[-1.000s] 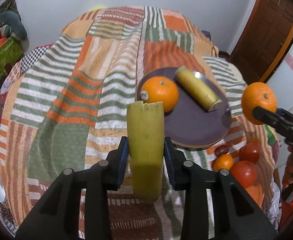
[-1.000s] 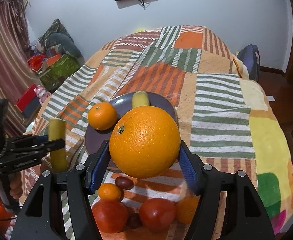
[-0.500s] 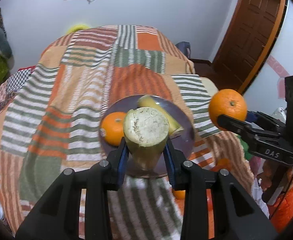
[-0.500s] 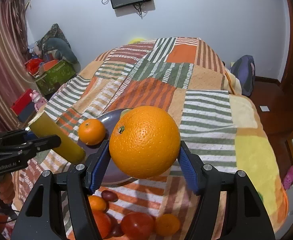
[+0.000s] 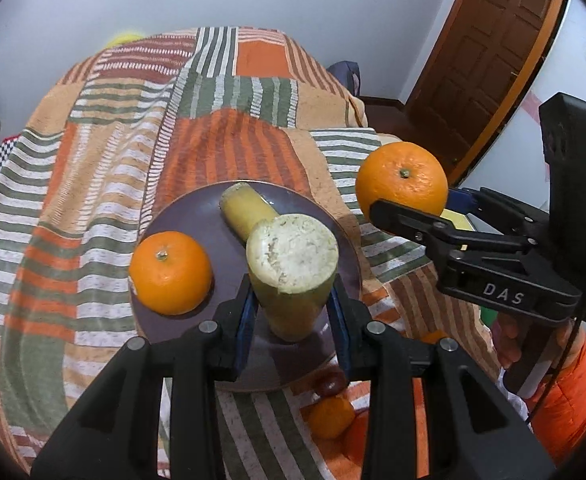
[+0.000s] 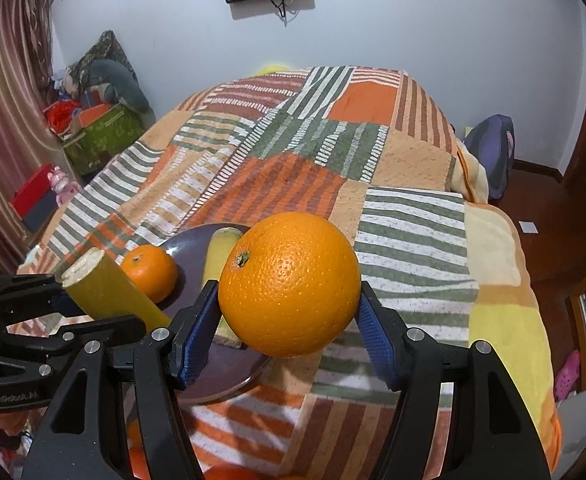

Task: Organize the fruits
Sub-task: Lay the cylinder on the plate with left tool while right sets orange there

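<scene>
Holding a banana piece (image 5: pixel 293 268) in your left gripper (image 5: pixel 293 312) and an orange (image 6: pixel 289 284) in your right gripper (image 6: pixel 289 332), you have both clamped mid-frame over the plate (image 5: pixel 181 216). Plated: one mandarin (image 5: pixel 171 272), one banana half (image 5: pixel 245 212). Outstanding: both held items, plus loose fruit (image 5: pixel 331 416) at lower frame.

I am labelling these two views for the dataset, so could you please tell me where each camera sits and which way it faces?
Left wrist: sits on the left gripper, looking along its fingers at a banana piece above the plate; the right gripper with its large orange shows at right.
Right wrist: sits on the right gripper, looking past the large orange across the bed; the left gripper shows at left.
Shared: plate, small orange, both banana pieces, patchwork blanket.
</scene>
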{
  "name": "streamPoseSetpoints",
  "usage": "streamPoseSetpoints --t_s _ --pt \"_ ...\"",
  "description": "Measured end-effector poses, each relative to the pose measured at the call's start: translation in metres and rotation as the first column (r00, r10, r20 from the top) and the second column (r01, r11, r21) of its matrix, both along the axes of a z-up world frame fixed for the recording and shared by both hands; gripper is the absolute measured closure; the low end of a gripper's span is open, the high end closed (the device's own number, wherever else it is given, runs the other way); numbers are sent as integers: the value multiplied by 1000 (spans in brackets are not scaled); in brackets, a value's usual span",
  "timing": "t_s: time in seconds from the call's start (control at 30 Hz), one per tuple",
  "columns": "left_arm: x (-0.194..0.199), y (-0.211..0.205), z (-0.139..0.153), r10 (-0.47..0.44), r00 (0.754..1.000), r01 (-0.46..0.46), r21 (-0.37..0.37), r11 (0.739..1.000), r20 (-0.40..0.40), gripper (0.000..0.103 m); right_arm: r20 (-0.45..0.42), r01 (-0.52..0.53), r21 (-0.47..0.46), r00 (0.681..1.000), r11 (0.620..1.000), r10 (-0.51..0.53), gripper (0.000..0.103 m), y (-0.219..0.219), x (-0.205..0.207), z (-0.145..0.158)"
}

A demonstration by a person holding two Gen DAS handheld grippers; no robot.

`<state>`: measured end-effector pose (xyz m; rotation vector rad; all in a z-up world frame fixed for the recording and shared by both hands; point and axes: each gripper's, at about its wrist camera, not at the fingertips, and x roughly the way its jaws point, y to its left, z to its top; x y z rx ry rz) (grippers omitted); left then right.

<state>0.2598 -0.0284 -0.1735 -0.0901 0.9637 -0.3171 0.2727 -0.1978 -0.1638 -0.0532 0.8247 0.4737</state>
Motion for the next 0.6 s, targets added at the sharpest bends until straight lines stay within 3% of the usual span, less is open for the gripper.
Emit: streamPoseSetpoints --t_s 0.2,0.6 --pt "20 6 -10 21 1000 -22 -16 1000 -22 69 -24 -22 -29 999 999 22 40 10 15 -13" --pt "42 14 -13 90 995 -91 27 995 34 65 -66 -44 -56 997 997 41 40 25 35 -29"
